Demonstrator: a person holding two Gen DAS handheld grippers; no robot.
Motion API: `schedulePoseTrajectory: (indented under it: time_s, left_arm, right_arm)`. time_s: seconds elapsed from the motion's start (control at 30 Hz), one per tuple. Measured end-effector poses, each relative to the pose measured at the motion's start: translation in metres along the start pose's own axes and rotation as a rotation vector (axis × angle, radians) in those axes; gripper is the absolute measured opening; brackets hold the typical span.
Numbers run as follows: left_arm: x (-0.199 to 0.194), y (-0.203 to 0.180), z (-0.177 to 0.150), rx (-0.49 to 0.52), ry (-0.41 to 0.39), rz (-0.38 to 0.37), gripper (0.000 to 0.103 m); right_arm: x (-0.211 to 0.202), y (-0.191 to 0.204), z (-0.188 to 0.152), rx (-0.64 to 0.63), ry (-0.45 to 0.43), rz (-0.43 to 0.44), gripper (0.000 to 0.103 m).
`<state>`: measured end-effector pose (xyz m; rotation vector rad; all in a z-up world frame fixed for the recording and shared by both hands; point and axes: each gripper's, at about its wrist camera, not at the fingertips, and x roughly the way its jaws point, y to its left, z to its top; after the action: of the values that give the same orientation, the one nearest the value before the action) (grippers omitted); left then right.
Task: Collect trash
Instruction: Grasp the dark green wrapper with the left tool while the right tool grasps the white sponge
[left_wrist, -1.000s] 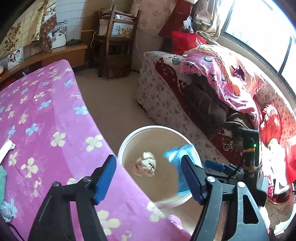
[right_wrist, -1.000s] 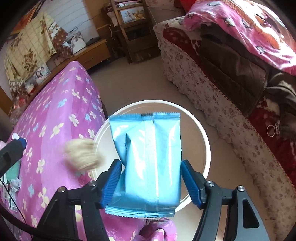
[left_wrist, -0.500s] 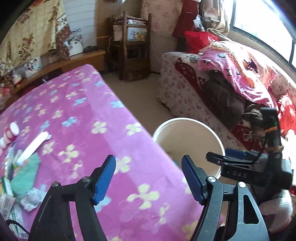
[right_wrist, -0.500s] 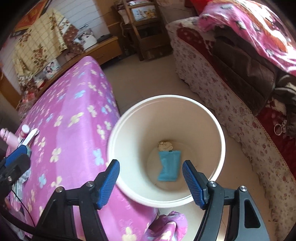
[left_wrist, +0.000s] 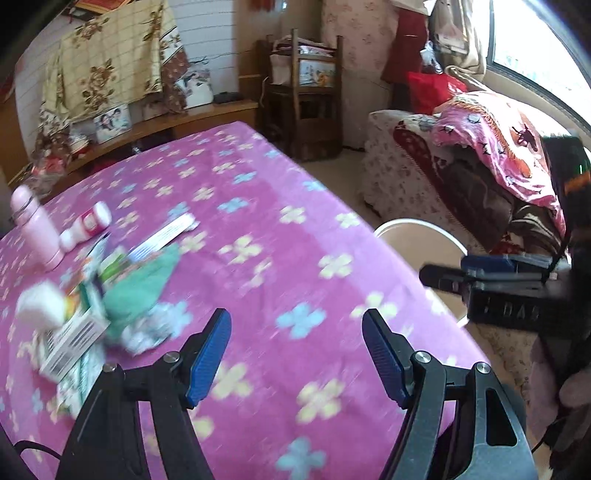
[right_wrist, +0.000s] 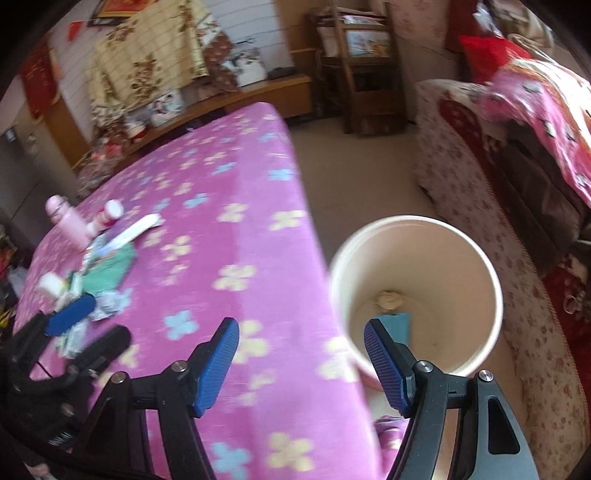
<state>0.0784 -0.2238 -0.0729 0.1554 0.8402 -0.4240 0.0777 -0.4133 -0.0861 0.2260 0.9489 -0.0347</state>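
Note:
A white bucket (right_wrist: 493, 258) stands on the floor beside the table's right edge. At its bottom lie a blue packet (right_wrist: 397, 326) and a crumpled beige wad (right_wrist: 388, 300). My right gripper (right_wrist: 301, 332) is open and empty, over the table edge just left of the bucket. My left gripper (left_wrist: 295, 332) is open and empty above the pink flowered tablecloth (left_wrist: 280, 192). A trash pile sits to its left: a green cloth (left_wrist: 144, 284), a crumpled wrapper (left_wrist: 147, 330), a white box (left_wrist: 70, 345) and a white strip (left_wrist: 162, 236). Each gripper shows in the other's view: right gripper (left_wrist: 461, 271), left gripper (right_wrist: 88, 332).
A pink bottle (left_wrist: 35, 225) and a small white bottle (left_wrist: 88, 225) stand behind the pile. A sofa with a pink blanket (left_wrist: 491, 140) lines the right side, with bare floor (right_wrist: 354, 177) between it and the table. A wooden chair (left_wrist: 306, 96) and a low shelf (left_wrist: 207, 114) stand at the back.
The blue packet left my right gripper and now lies in the bucket with the beige wad. Both grippers have swung left from the bucket toward the table and its trash pile.

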Motion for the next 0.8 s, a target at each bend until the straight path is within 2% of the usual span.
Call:
schedulePoseTrajectory:
  time_s: [0.3,0.47,0.7,0.8]
  left_arm:
    - [-0.029,0.065,-0.064,-0.040,0.074,0.048,0.074]
    - [-0.041,0.102,-0.103,-0.066,0.113,0.125,0.074]
    - [-0.051,0.149,-0.144,-0.076,0.190,0.140,0.074]
    - [-0.056,0.170,-0.151,-0.078,0.179,0.145,0.074]
  right_arm:
    - [0.011,0.082,-0.011,-0.120,0.039,0.095,0.074]
    - [0.020,0.123,-0.019,-0.185,0.068,0.135,0.074]
    - [0.030,0.159,-0.030,-0.236,0.101,0.168,0.074]
    - [0.033,0.171,-0.033,-0.255,0.113,0.177,0.074]
